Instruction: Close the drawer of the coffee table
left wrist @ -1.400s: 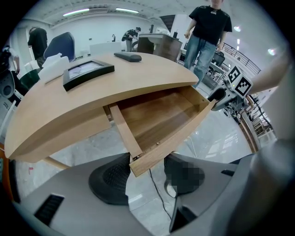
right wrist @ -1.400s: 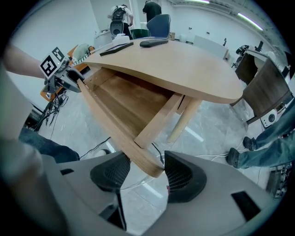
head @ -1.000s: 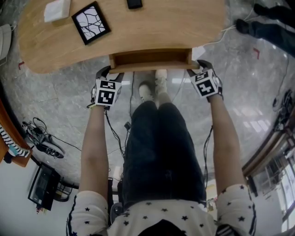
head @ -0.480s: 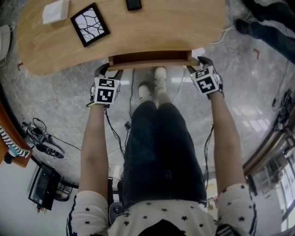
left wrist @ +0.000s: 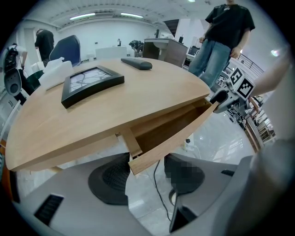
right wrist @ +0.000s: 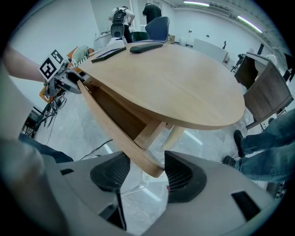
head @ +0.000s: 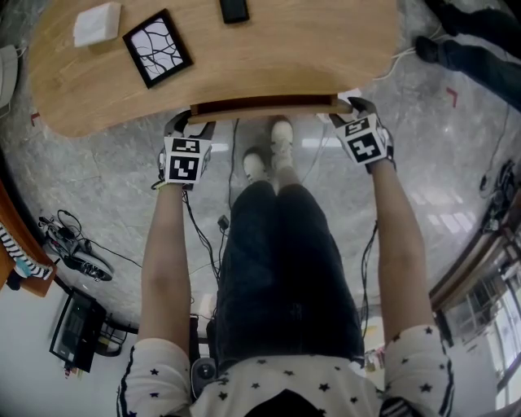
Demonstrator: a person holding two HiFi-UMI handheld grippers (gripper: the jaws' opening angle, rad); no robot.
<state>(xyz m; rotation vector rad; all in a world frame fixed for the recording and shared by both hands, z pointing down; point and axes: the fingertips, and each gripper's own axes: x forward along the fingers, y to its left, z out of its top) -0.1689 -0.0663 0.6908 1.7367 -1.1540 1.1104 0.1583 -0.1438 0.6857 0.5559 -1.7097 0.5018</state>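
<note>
The wooden coffee table (head: 269,57) has its drawer (head: 264,107) pushed almost fully under the top; only a dark slit and the front board show. My left gripper (head: 191,124) is at the drawer front's left end, my right gripper (head: 352,106) at its right end. In the left gripper view the front board's corner (left wrist: 134,161) sits between the open jaws of the left gripper (left wrist: 147,173), against one pad only. In the right gripper view the other corner (right wrist: 154,168) stands between the open jaws of the right gripper (right wrist: 146,173), likewise against one pad.
On the tabletop lie a black picture frame (head: 159,47), a white box (head: 96,23) and a dark remote (head: 234,10). The holder's legs and white shoes (head: 277,147) are just below the drawer. Cables (head: 203,236) trail on the marble floor. Another person (left wrist: 226,32) stands beyond the table.
The drawer has slid further in under the tabletop, its open inside shrinking to a slit. Both grippers have moved toward the table along with the drawer front.
</note>
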